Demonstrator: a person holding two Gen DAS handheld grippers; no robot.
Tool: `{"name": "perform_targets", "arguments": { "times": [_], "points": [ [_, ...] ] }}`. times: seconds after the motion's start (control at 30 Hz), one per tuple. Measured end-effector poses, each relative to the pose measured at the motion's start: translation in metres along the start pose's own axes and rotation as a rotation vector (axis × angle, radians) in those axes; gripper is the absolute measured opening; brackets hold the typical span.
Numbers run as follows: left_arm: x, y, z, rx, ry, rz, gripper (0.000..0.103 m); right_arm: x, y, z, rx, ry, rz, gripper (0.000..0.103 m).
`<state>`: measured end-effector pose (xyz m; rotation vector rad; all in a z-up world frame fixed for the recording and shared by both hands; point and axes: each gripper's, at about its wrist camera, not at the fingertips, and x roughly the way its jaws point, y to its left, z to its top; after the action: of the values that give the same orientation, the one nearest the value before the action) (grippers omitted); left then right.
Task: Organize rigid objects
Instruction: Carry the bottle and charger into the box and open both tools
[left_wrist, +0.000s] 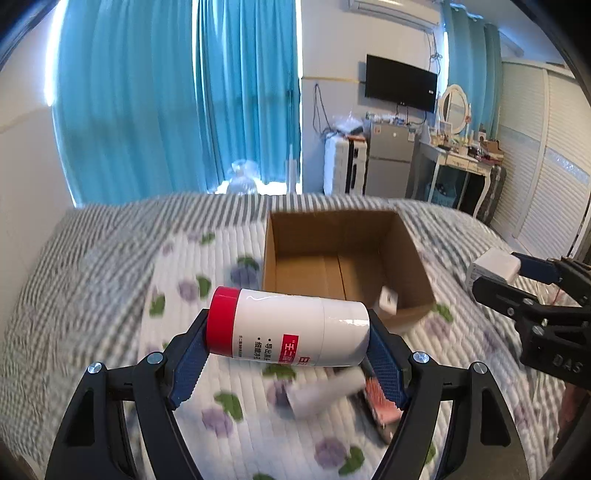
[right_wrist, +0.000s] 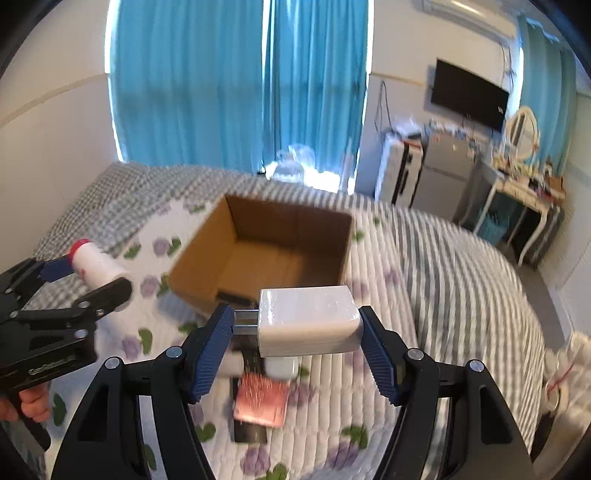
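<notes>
Two grippers, each clamped on one thing: left gripper (left_wrist: 288, 332) squeezes bottle (left_wrist: 295, 326) endwise, right gripper (right_wrist: 295, 325) pinches charger (right_wrist: 308, 319). Both up near box (right_wrist: 192, 266), likely for dropping in.

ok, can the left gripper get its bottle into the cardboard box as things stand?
Probably yes. The left gripper holds the bottle clear above the bed, and the cardboard box just ahead is open-topped, with nothing between them.

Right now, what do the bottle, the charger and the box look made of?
Bottle: glossy white plastic by its sharp highlights, with a matte-looking red cap.
Charger: smooth white plastic, softly shiny; its prongs look like bare metal.
Box: brown corrugated cardboard, matte, with creased flaps; probably uncoated.
</notes>
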<state>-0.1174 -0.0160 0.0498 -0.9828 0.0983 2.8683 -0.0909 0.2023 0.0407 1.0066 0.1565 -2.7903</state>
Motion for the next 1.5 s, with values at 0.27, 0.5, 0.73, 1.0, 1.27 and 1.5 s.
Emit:
{"name": "perform_targets", "arguments": {
  "times": [0.27, 0.5, 0.73, 1.0, 1.27, 1.5],
  "points": [
    [0.042, -0.007, 0.053, 0.054, -0.054, 0.030, 0.079, 0.015, -0.001, 0.054, -0.029, -0.070, 0.019, 0.068],
    [0.103, -0.018, 0.068, 0.072, -0.030, 0.044, 0.079, 0.068, -0.012, 0.073, -0.018, -0.065, 0.032, 0.068],
    [0.165, -0.031, 0.064, 0.064, 0.044, 0.027, 0.079, 0.122, -0.031, 0.070, 0.008, -0.037, 0.028, 0.068],
    [0.210, -0.037, 0.049, 0.028, 0.162, -0.003, 0.081, 0.164, -0.046, 0.058, 0.015, -0.003, 0.039, 0.068],
    [0.195, -0.033, 0.054, 0.034, 0.147, -0.007, 0.088, 0.166, -0.055, 0.057, 0.052, -0.003, 0.049, 0.068],
    [0.166, -0.006, 0.069, 0.016, 0.091, 0.003, 0.088, 0.176, -0.051, 0.068, 0.041, 0.002, 0.022, 0.068]
  ]
}}
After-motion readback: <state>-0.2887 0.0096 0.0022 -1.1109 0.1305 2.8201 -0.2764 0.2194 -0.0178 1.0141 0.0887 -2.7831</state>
